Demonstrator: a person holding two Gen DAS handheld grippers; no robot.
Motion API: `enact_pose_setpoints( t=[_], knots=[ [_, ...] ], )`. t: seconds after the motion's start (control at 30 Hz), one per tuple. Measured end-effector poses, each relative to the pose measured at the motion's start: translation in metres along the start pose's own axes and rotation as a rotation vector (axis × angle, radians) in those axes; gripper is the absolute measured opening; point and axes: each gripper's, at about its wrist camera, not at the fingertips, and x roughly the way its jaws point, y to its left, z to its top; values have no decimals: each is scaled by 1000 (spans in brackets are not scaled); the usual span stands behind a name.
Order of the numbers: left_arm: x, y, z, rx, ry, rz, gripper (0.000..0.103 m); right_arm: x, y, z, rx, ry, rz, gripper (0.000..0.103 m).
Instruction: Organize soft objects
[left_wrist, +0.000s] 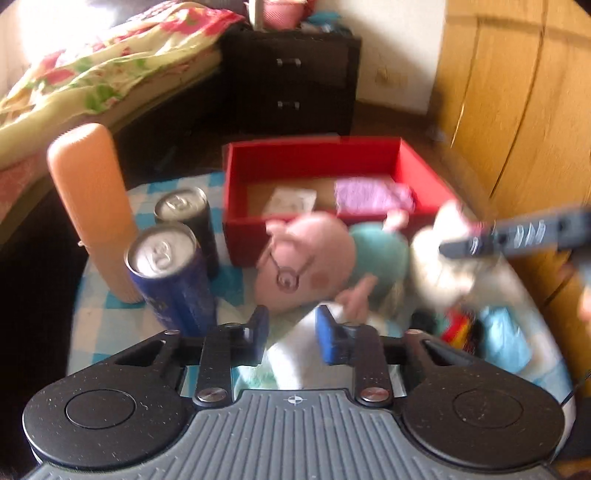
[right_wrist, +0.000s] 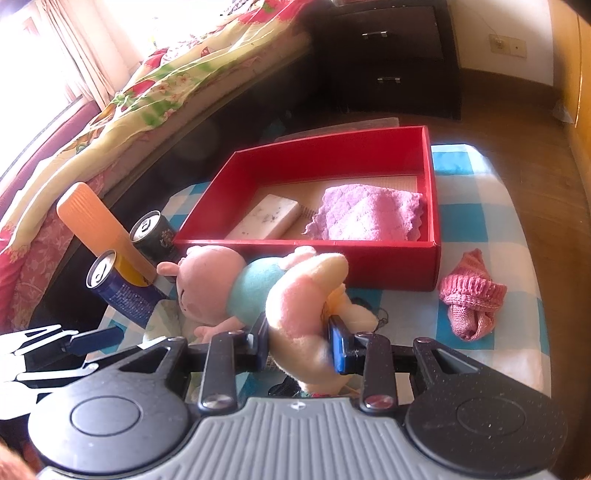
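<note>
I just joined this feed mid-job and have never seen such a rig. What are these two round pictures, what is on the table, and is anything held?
No robot arm: a person holds hand-held tongs in each hand, with a wide-angle camera on each looking along its fingers.

The right tongs, in their own view, are shut on a cream and pink plush toy. The left tongs, in theirs, are open and hold nothing.

On the checked cloth stands a red box holding a purple cloth and a pale block. In front lies a pig plush; beside the box, a pink knit item. To the left stand two cans and an orange tube.
</note>
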Motion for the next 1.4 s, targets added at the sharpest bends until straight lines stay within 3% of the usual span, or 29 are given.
enact_pose_setpoints(
  t=[0.07, 0.1, 0.13, 0.2, 0.3, 0.43, 0.53, 0.73, 0.97, 1.4],
  knots=[
    [-1, 11, 3, -59, 38, -134, 50, 1, -1, 1, 12, 1, 6, 11],
    [1, 11, 0, -49, 66, -147, 66, 1, -2, 1, 21, 3, 11, 11],
    [6, 9, -6, -16, 91, -130, 74, 2, -2, 2, 23, 5, 14, 11],
    [20, 1, -18, 34, 145, -66, 66, 1, -1, 1, 22, 3, 12, 11],
    [34, -6, -31, 70, 181, -16, 34, 1, 0, -1, 18, 2, 11, 11],
    [24, 0, -20, -1, 97, -17, 21, 0, 1, 0, 13, -5, 13, 11],
    [9, 2, -9, -43, 27, -50, 21, -1, 1, 1, 10, -9, 17, 11],
    [-1, 5, 6, -122, -37, -105, 21, -5, 2, 2, 19, -27, 22, 11],
    [-5, -3, 25, -130, -128, -84, 21, -25, 3, 12, 20, -106, 30, 11],
    [19, -17, 61, -135, -194, -91, 21, -37, 10, 28, -13, -198, -1, 11]
  ],
)
